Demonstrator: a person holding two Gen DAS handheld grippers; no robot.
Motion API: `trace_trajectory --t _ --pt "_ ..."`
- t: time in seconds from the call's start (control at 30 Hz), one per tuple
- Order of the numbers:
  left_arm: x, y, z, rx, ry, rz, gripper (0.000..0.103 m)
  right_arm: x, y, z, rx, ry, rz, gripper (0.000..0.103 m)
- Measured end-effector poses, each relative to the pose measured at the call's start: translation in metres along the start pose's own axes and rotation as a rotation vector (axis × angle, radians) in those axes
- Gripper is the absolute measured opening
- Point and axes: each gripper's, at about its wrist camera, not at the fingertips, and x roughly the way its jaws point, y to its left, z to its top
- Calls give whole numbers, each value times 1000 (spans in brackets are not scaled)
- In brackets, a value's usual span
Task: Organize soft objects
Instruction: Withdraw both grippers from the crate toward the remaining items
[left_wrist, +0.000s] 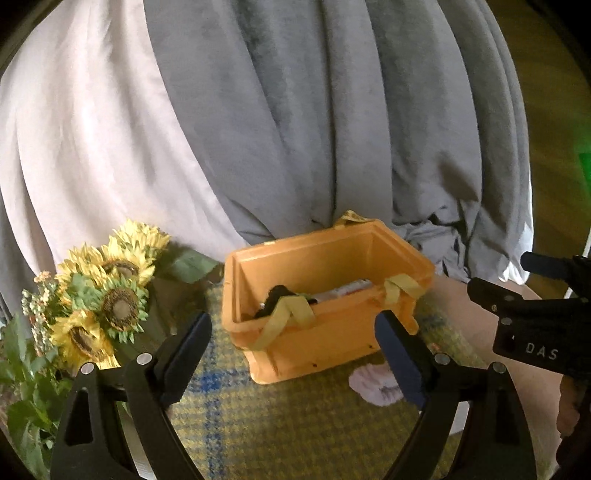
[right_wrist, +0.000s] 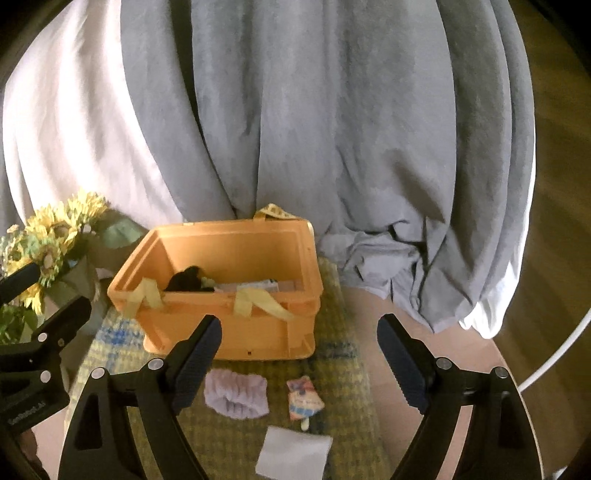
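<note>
Both the left gripper (left_wrist: 291, 343) and right gripper (right_wrist: 299, 349) are released (nothing between them), near the orange box (right_wrist: 229, 328); a purple scrunchie (right_wrist: 236, 395) lies nearer

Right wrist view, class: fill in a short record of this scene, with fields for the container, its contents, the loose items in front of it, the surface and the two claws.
container: orange bin with pale yellow straps, upright on the mat
contents: a black soft item and flat pale items, partly hidden
loose items: lilac ruffled cloth, small printed pouch, white folded square
surface: yellow-green checked mat
beside bin: sunflowers, on its left
left claw: open, empty
right claw: open, empty
</note>
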Motion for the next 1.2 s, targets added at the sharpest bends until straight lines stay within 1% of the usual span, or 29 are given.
trace_trajectory --t 0.23,0.37,0.6,0.73,0.93,1.2 --pt "-1 -10 -19 20 34 -20 91 -1 -4 -22 6 46 1 87" --pt "0 -13 -31 33 52 -30 91 2 -3 -35 2 87 26 87" --pt "3 -17 -54 10 116 -61 90 9 -1 -58 8 156 41 87" --pt "7 -20 -65 4 150 -69 90 16 -1 -71 10 206 64 87" --pt "17 -25 -82 12 208 -69 90 27 4 -86 -30 265 70 87" --pt "31 -28 -98 20 255 -72 90 51 2 -107 -14 347 86 87"
